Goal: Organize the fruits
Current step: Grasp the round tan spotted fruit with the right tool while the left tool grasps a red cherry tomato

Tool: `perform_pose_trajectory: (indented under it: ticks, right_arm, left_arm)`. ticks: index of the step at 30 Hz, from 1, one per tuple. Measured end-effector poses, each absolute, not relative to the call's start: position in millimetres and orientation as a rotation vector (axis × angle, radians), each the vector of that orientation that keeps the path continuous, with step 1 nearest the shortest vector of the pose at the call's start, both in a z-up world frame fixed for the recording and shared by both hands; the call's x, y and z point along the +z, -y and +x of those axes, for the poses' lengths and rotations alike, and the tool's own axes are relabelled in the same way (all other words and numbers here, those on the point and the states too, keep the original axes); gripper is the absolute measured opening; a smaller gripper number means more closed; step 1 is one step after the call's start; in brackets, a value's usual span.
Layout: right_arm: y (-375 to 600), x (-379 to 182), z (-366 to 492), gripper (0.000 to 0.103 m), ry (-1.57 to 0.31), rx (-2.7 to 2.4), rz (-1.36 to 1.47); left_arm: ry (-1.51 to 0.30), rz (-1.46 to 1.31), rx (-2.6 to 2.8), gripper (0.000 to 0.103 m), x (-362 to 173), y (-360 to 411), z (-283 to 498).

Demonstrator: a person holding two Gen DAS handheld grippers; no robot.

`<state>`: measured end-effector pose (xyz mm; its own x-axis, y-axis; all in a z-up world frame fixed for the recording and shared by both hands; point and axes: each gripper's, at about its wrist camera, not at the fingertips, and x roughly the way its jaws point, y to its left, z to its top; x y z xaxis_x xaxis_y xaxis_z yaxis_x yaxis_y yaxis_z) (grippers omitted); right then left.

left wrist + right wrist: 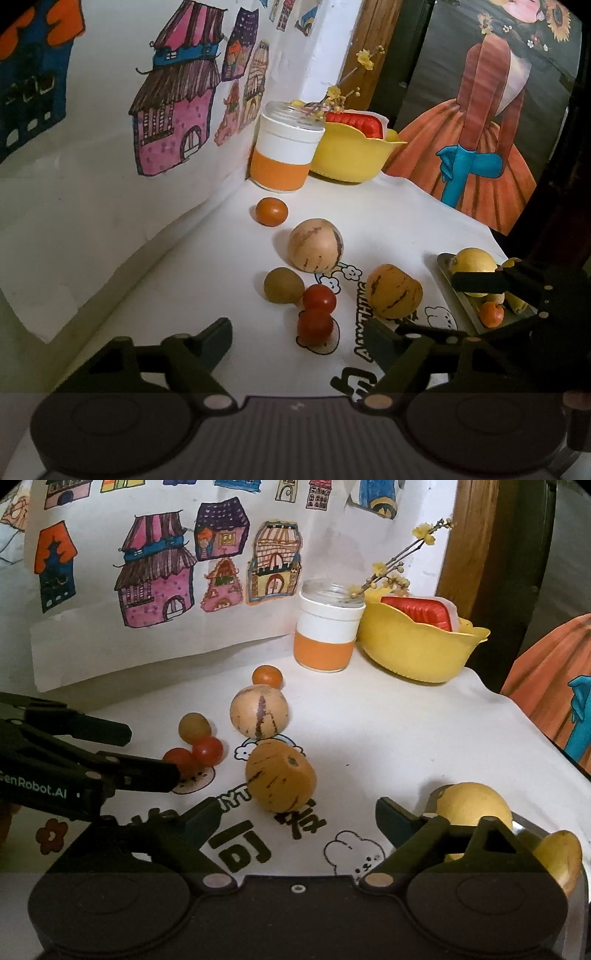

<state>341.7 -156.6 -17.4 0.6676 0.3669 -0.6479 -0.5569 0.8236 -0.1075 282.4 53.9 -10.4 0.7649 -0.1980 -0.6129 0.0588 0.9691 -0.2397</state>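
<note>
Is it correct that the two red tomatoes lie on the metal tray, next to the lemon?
Not quite. The two red tomatoes lie on the white cloth, beside the kiwi. The left wrist view shows it. The metal tray holds the lemon and a small orange, no tomatoes.

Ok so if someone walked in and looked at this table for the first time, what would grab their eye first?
Probably the loose fruit scattered mid-table on the white printed cloth: two striped tan melons, two red tomatoes touching each other, a kiwi and a small orange. Next, the yellow bowl in the far corner beside an orange-and-white jar, under bright house drawings on the wall. A lemon sits on a metal tray at the right edge.
</note>
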Motion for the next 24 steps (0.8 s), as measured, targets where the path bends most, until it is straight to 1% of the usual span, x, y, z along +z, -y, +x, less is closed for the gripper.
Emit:
perform_pose_trajectory:
  ticks: [3,4,6,10,13,18,20,23,24]
  right_arm:
    - [161,-16,344,0.082,-0.651,0.514,-0.292]
    - [163,-16,345,0.081,-0.651,0.511,-0.284]
    - [166,-16,348,0.08,-0.661,0.514,-0.257]
    - [170,-14,356,0.079,-0.695,0.539,-0.165]
    - [167,-14,361,0.079,-0.694,0.537,-0.166]
    - [165,-16,370,0.076,-0.718,0.552,-0.131]
    - [163,-17,373,0.074,-0.722,0.558,-0.122]
    - [159,-18,376,0.072,-0.736,0.571,-0.112]
    - [158,-19,378,0.071,-0.742,0.575,-0.106]
  left_arm:
    - [-0.694,-0.213,-0.148,0.071,-12,-54,284]
    - [-0.697,-0.212,-0.151,0.069,-12,-54,284]
    - [-0.702,-0.208,-0.156,0.062,-14,-52,286]
    - [-0.699,-0.198,-0.176,0.055,-15,-49,288]
    - [-0.696,-0.193,-0.186,0.048,-16,-47,288]
    - [-0.689,-0.183,-0.189,0.036,-17,-46,288]
    - [-0.688,-0.188,-0.189,0.032,-18,-47,289]
    - [-0.686,-0.188,-0.192,0.029,-19,-47,289]
    - [-0.686,-0.188,-0.193,0.027,-19,-46,289]
